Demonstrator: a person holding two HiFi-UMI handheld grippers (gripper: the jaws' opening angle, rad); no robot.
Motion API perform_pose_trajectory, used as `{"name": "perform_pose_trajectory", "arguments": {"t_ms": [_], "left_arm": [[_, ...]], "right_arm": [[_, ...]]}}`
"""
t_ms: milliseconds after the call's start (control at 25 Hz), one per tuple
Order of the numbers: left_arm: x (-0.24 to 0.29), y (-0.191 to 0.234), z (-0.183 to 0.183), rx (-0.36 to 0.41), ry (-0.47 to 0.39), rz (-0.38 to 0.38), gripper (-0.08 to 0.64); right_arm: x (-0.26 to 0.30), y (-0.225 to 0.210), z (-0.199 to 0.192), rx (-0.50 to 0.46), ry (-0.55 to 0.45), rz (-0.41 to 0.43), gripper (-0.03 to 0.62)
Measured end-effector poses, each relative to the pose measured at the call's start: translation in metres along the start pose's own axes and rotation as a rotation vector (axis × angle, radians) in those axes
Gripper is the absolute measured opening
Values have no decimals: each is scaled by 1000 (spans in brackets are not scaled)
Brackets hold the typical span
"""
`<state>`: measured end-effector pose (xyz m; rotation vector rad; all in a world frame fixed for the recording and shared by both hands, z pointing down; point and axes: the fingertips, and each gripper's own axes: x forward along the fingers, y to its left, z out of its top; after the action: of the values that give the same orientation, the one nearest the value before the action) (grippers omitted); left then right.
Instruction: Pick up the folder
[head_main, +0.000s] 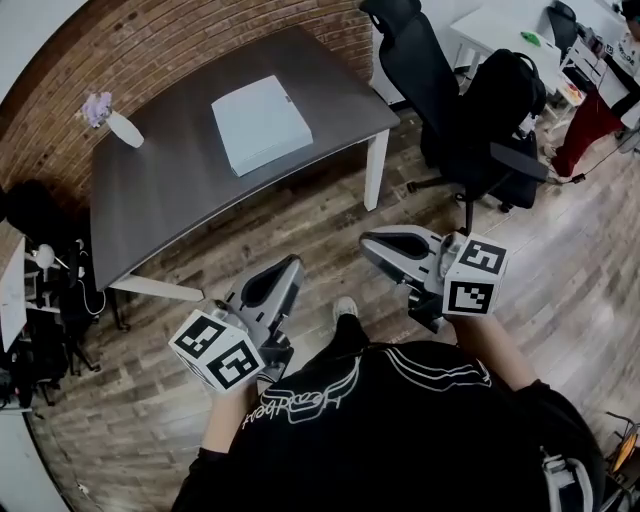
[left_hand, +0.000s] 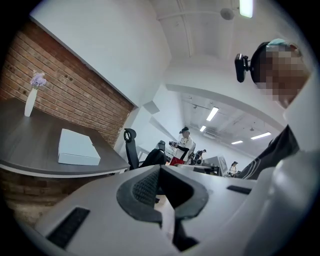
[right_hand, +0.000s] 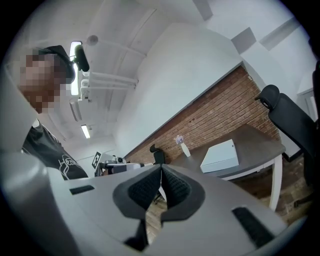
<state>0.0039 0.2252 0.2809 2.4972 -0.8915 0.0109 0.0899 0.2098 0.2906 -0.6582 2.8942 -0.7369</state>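
Found left gripper (head_main: 289, 263) and right gripper (head_main: 371, 243) closed, empty, well short of folder (head_main: 261, 123). Advised opening jaws before reaching its edge.

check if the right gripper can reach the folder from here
Probably not yet: the right gripper, shut, hangs over the floor short of the table. Nothing stands between it and the folder, though.

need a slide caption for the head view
Left gripper and right gripper, both shut, held short of the desk bearing folder and vase.
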Motion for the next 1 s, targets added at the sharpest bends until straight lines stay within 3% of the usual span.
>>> {"name": "perform_pose_trajectory", "arguments": {"t_ms": [440, 560, 800, 1000], "left_arm": [[43, 146, 69, -54, -21, 27, 6], [44, 183, 82, -57, -28, 71, 6], [48, 255, 89, -148, -63, 202, 8], [60, 290, 81, -186, -54, 256, 20]], "right_arm": [[100, -108, 67, -13, 12, -42, -2], [116, -134, 75, 9, 4, -58, -2], [136, -189, 75, 61, 42, -71, 0], [149, -233, 72, 78, 65, -65, 2]]}}
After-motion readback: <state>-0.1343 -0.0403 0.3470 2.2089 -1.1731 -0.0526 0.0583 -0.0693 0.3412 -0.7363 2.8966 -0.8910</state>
